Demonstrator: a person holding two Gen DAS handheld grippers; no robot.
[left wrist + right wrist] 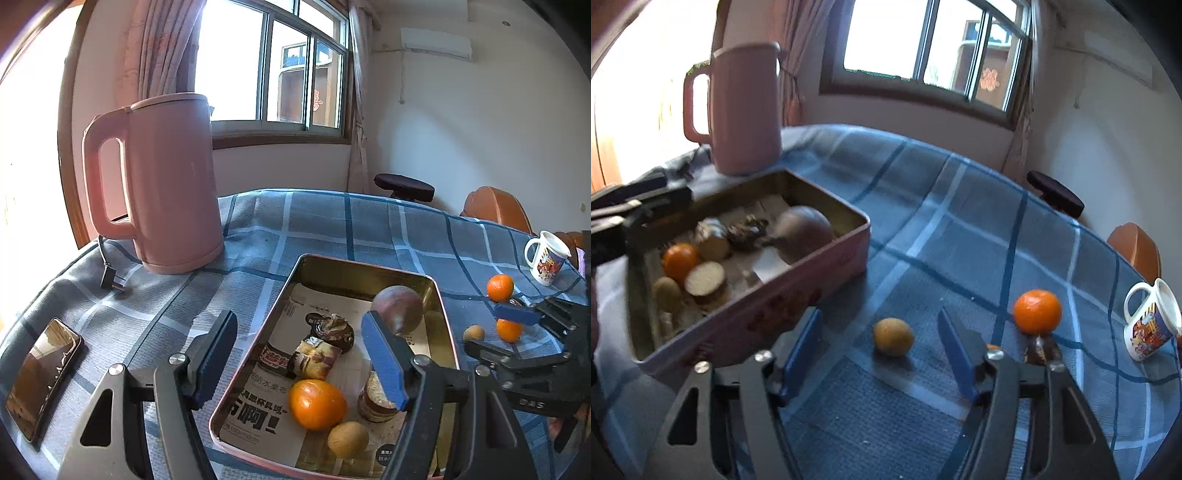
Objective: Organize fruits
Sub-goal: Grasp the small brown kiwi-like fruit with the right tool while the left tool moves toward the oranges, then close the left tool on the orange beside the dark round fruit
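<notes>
Fruits fill the tin point(291, 280); both grippers' fingers stand apart, empty, right gripper point(879, 354) framing a longan point(893, 336).

Right gripper point(495, 332) partly hides one mandarin point(509, 329).

Window point(273, 70): far wall, sliding panes, bright daylight
Curtain point(162, 48): pink, left of it
Walls point(461, 122): white (air conditioner point(436, 42) high right)
Stool point(404, 186): dark, far right
</notes>
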